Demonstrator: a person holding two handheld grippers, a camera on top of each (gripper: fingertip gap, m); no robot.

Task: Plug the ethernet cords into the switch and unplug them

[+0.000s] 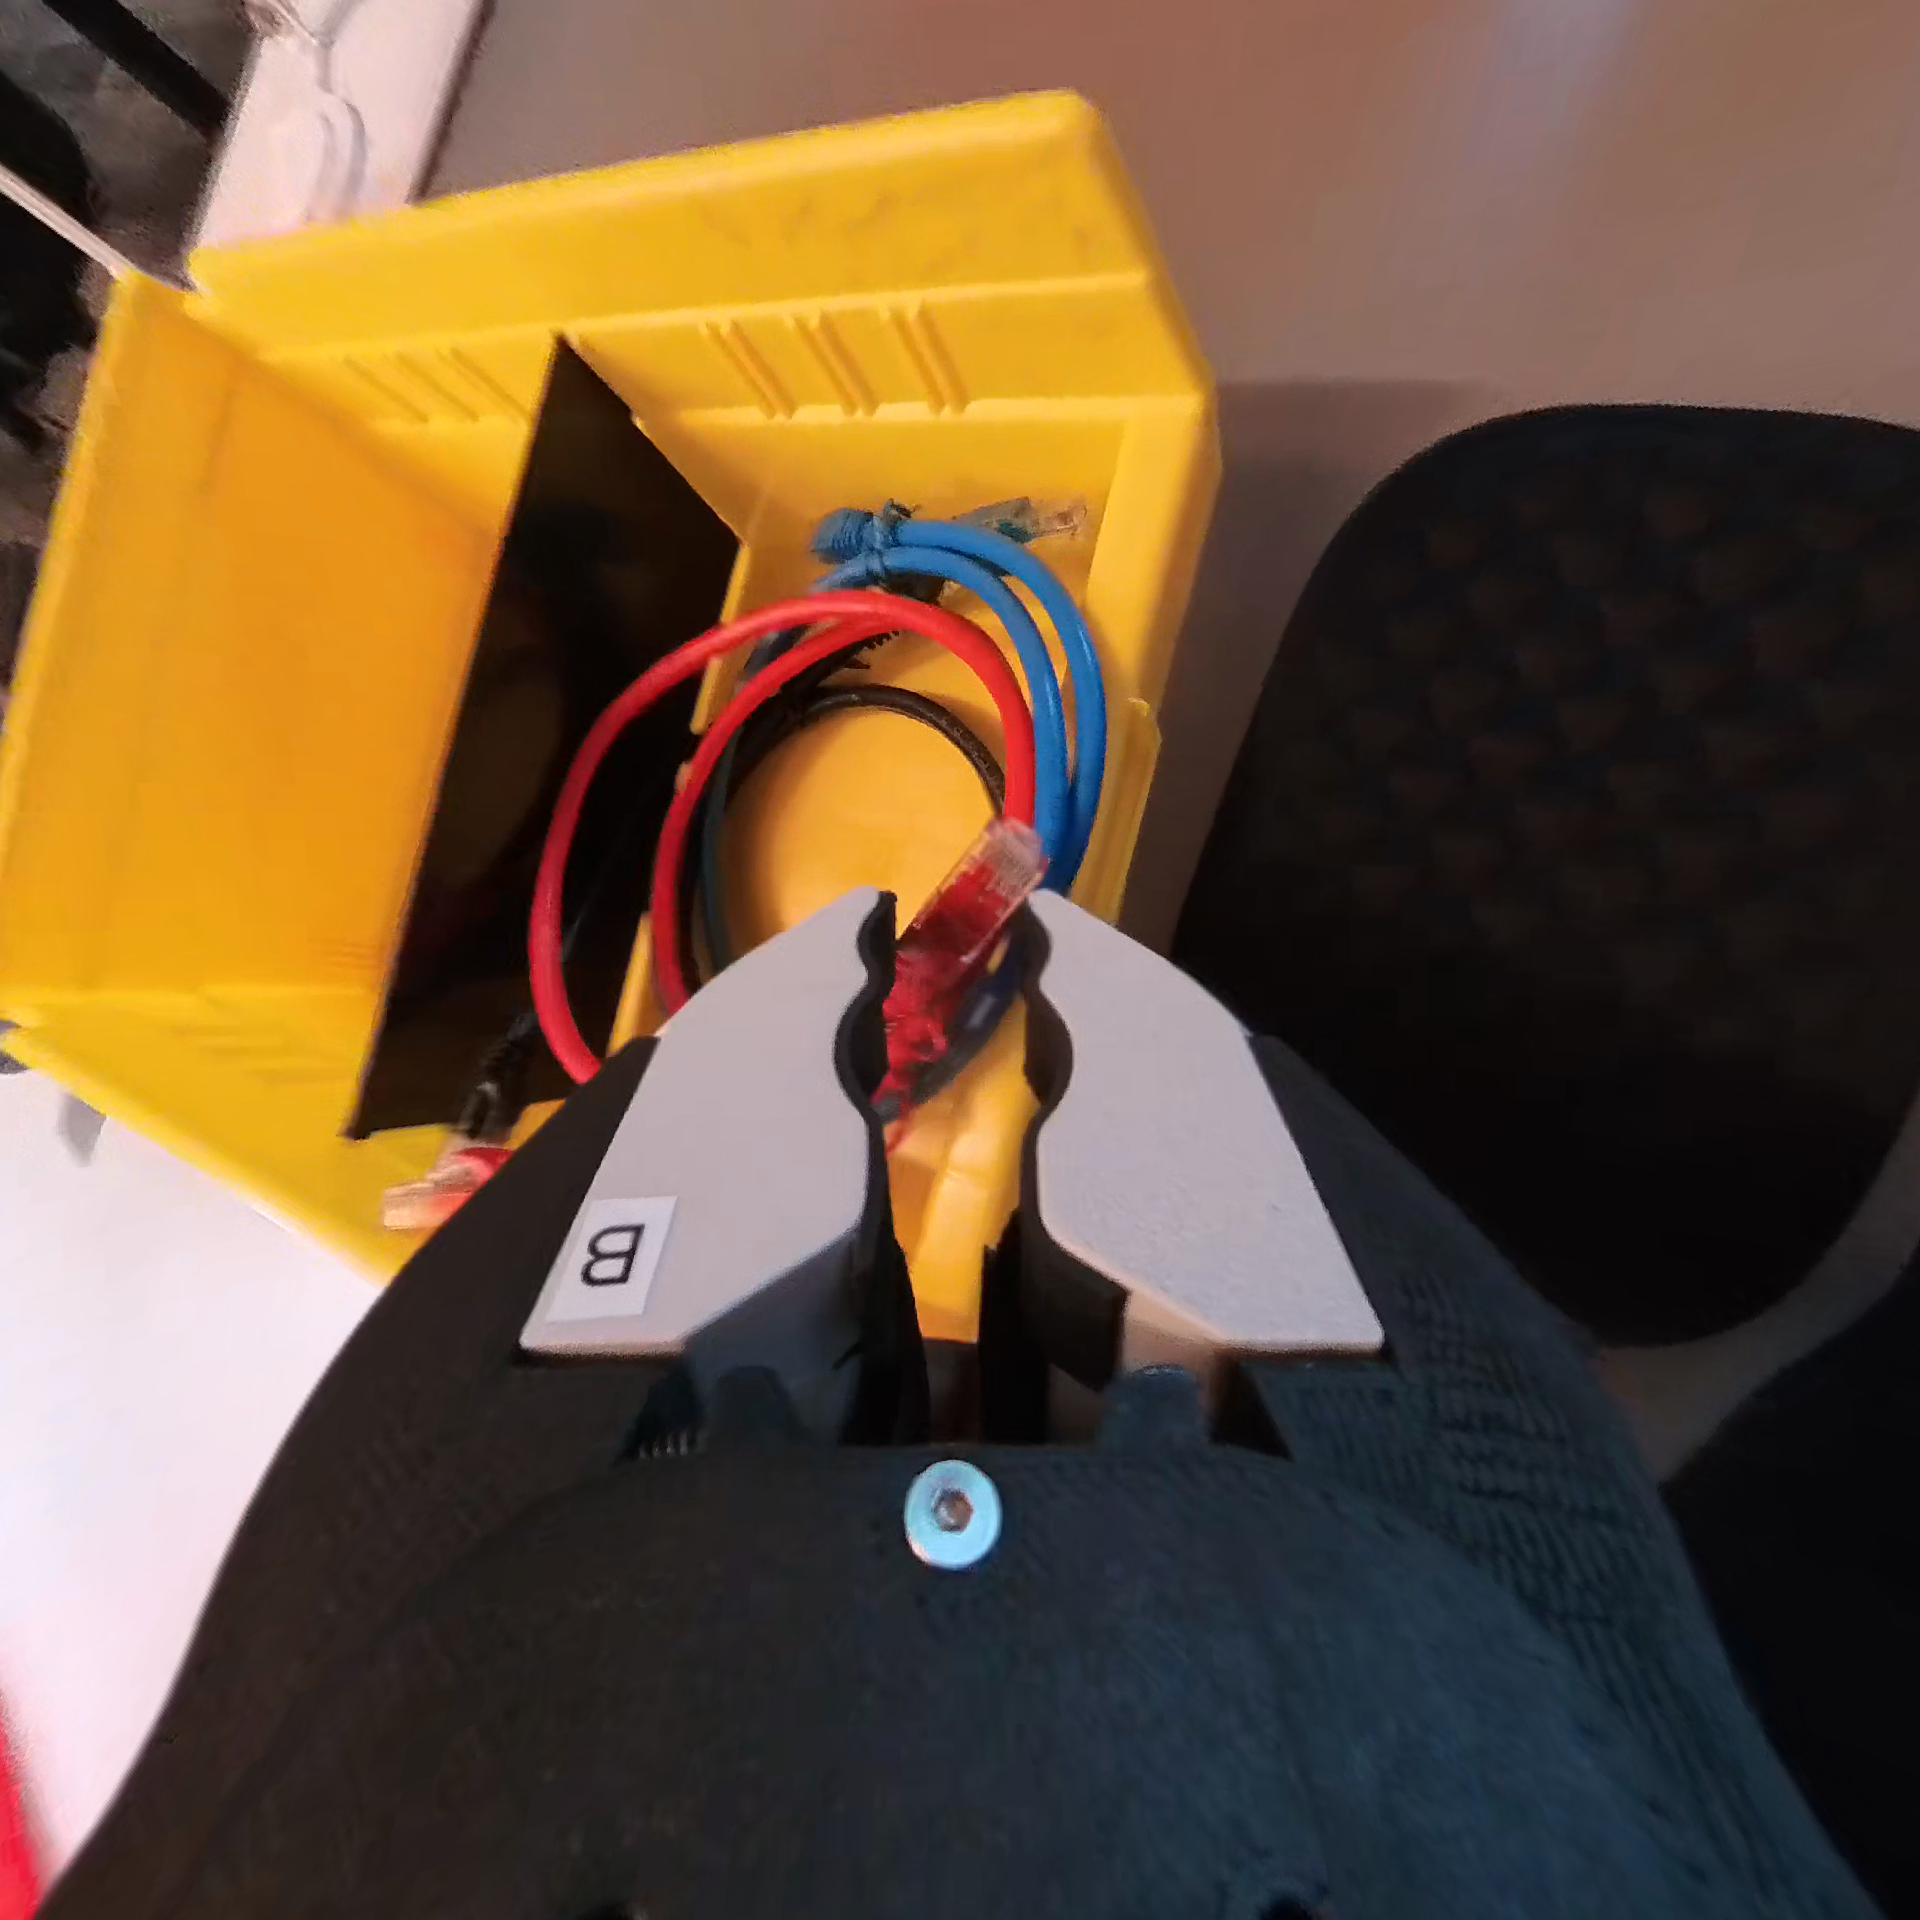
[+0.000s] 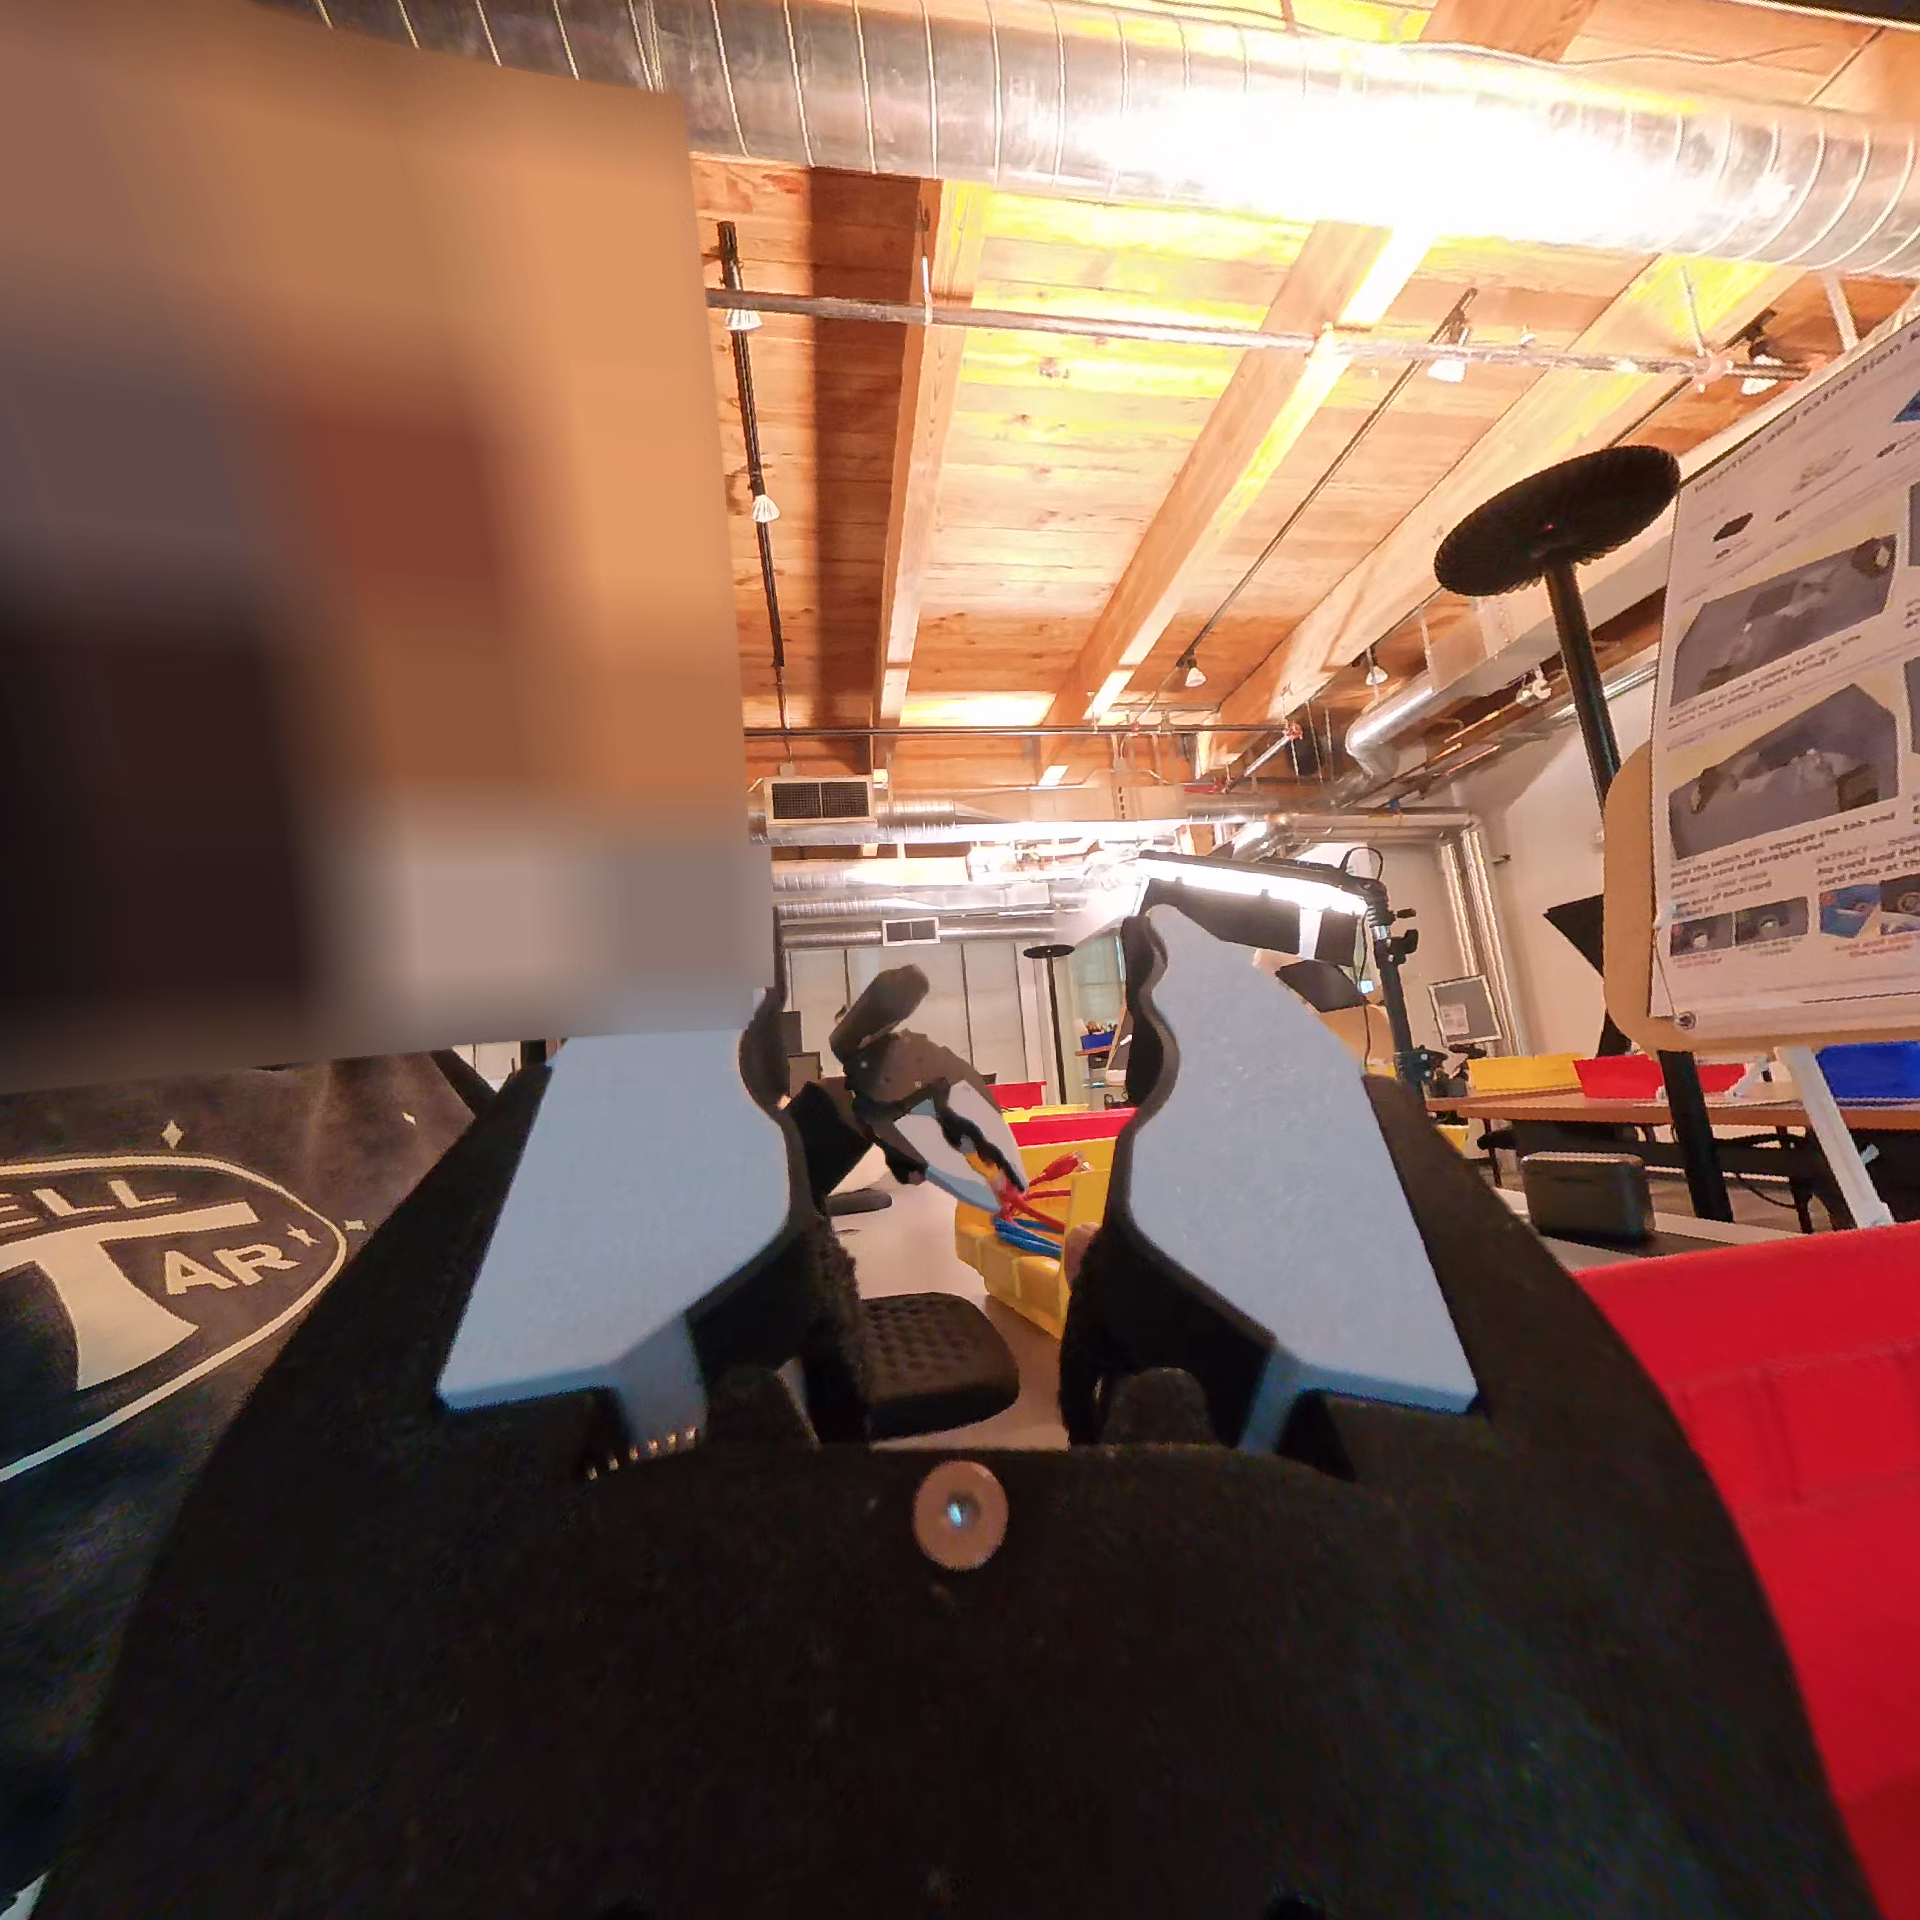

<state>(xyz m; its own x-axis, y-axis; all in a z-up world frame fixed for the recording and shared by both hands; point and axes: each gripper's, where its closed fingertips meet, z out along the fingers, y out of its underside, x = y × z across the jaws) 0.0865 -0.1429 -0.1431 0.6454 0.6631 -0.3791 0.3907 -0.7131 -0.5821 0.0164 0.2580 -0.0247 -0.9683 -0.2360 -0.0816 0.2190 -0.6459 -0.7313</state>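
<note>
Surface (image 1: 156,1351) is white and shows at lower left of the left wrist view; the yellow bin (image 1: 644,312) sits on it at its edge. Tan floor (image 1: 1455,208) beyond, black mesh chair seat (image 1: 1579,862) just right of the bin. Right wrist view tilts up: wood-beam ceiling (image 2: 1091,499), silver duct (image 2: 1039,83), black floor lamp (image 2: 1558,530), instruction poster (image 2: 1797,748) on a board at right, red, yellow and blue bins on a far table (image 2: 1662,1117), a red bin (image 2: 1766,1455) close at right. A person's dark shirt (image 2: 156,1299) fills lower left.

The bin has a black divider (image 1: 561,727) (tilted, reads almost like a mirror). Right compartment holds coiled cords: red cord (image 1: 582,831), blue cord (image 1: 1049,665) tied in a bundle at the top, black cord (image 1: 914,717). A second red plug (image 1: 436,1184) and a black plug (image 1: 499,1081) sit at the near end of the bin, beside the divider's base.

Left hand-held gripper (image 1: 956,935): jaws narrow, clamped on the red plug (image 1: 966,935), clear tip sticking out past the fingertips and angled up-right, above the right compartment. The same grip shows small in the right wrist view, over the yellow bin (image 2: 1023,1257).

Right hand-held gripper (image 2: 951,997): jaws wide, nothing between them, well apart from the bin.

Switch: can't find it in either view.
</note>
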